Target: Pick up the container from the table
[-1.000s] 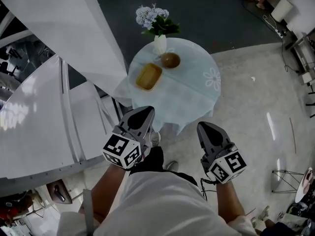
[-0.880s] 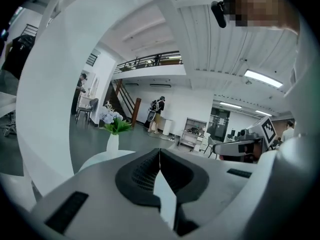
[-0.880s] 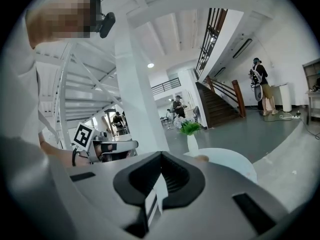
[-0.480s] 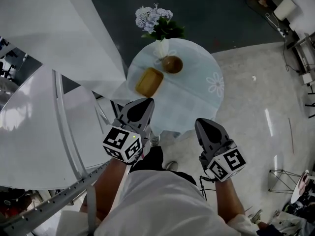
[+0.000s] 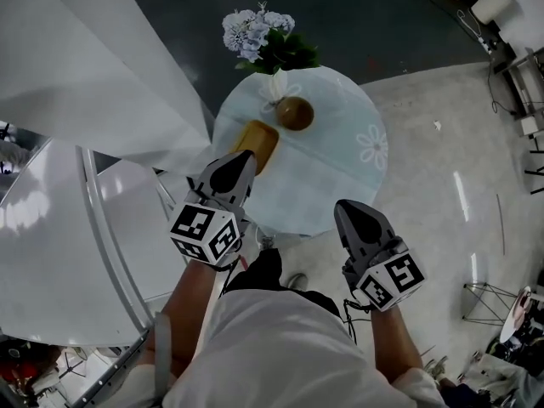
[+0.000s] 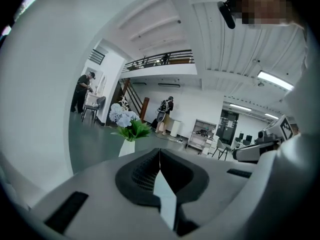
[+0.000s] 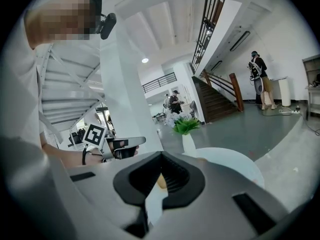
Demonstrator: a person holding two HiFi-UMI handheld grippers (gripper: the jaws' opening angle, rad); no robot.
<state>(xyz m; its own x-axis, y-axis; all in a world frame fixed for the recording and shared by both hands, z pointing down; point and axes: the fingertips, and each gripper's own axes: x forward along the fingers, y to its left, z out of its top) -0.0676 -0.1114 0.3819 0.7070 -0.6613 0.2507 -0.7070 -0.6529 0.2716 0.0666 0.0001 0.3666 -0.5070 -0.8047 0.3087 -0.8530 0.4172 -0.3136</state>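
Left gripper [image 5: 240, 159]: jaws closed, empty, above near edge of table [image 5: 336, 177], close to yellow container [image 5: 259, 141]. Right gripper [image 5: 347, 207]: jaws closed, empty, at table's near edge.

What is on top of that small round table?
A pale cloth, a white vase of flowers, a round brown bowl and a yellow tray. The left gripper covers the tray's near end, so that part cannot be seen.
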